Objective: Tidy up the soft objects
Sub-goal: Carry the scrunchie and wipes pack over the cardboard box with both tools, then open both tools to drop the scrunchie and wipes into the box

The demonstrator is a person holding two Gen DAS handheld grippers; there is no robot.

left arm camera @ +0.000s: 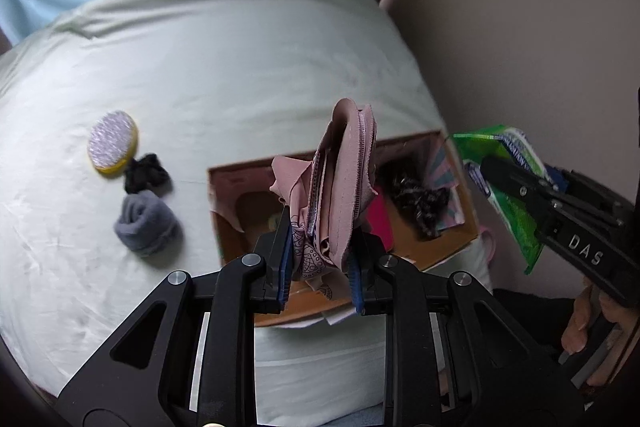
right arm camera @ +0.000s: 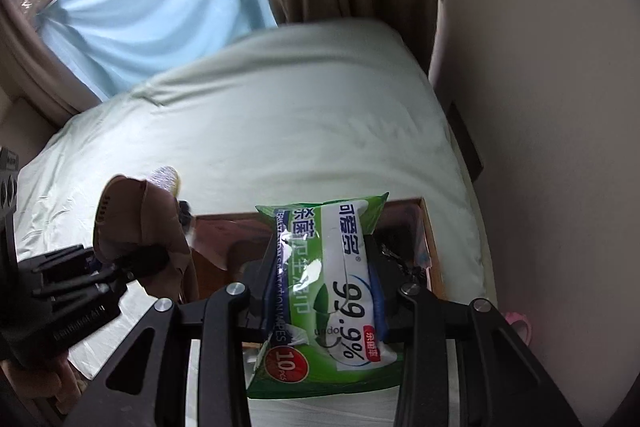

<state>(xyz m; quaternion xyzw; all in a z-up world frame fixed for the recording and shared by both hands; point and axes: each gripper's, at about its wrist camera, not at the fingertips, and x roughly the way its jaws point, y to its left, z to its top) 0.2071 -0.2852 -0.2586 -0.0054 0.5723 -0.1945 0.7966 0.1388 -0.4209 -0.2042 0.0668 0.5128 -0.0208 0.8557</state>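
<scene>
Left gripper (left arm camera: 318,267) clamped on pink cloth (left arm camera: 340,187), right gripper (right arm camera: 320,291) clamped on wipes pack (right arm camera: 332,287), both above open box (left arm camera: 444,251) on bed (left arm camera: 240,67), sock (left arm camera: 146,223) lying left of box.

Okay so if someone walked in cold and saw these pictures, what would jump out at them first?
Probably the green pack of wipes clamped in the right gripper, filling the middle of its view above the open cardboard box. Next, the folded pink cloth standing up in the left gripper, over that same box. Off to the left on the pale bedsheet lie a grey sock roll, something small and black, and a round yellow-rimmed sponge.
</scene>
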